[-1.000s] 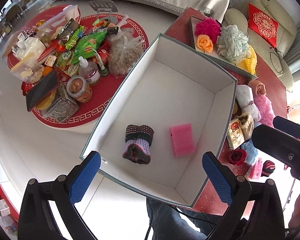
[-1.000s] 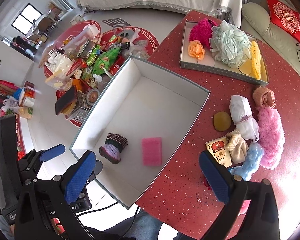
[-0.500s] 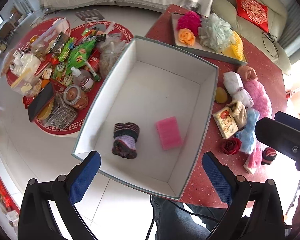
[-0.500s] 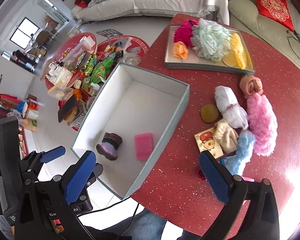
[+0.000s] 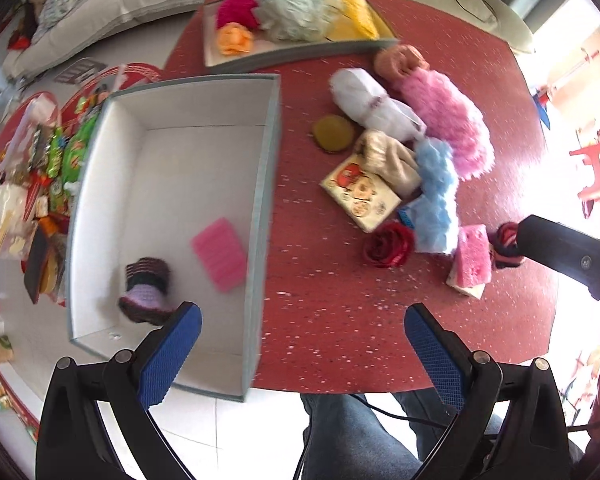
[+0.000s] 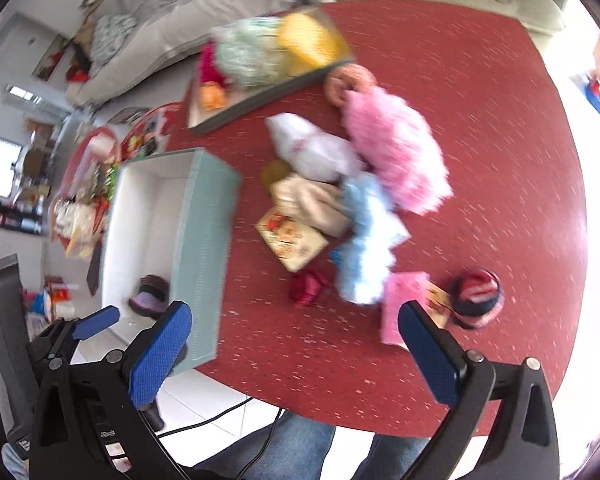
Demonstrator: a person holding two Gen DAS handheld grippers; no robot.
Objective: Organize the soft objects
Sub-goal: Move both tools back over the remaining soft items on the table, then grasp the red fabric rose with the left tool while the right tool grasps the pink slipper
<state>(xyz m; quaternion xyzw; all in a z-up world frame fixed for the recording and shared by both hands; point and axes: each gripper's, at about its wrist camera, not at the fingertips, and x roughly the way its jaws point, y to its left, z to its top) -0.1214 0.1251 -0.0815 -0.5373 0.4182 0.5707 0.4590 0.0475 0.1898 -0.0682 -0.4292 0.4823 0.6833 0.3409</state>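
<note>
A white box with grey-green walls (image 5: 262, 184) (image 6: 204, 240) sits at the left edge of the red table. Inside it lie a pink sponge (image 5: 219, 254) and a purple striped knitted piece (image 5: 146, 292) (image 6: 150, 294). To its right a pile of soft things lies on the table: pink fluffy cloth (image 5: 448, 124) (image 6: 396, 148), white bundle (image 5: 372, 104), beige sock (image 5: 392, 162), blue fluffy cloth (image 5: 436, 196) (image 6: 366, 240), red fabric rose (image 5: 388, 244), pink sponge (image 5: 470, 260) (image 6: 404, 300), striped knitted ball (image 6: 476, 298). My left gripper (image 5: 300, 352) and right gripper (image 6: 294, 356) hang open and empty above the table's near edge.
A tray (image 5: 300, 50) at the back holds a magenta puff, an orange rose, a mint mesh puff and yellow sponges. A picture card (image 5: 360, 196) and a brown disc (image 5: 334, 134) lie by the pile. A low round table with snacks (image 5: 32, 176) stands left. Sofas stand behind.
Both views have swung right, away from the box and toward the pile of soft things. Both grippers stay open and empty. The right wrist view is blurred by motion.
</note>
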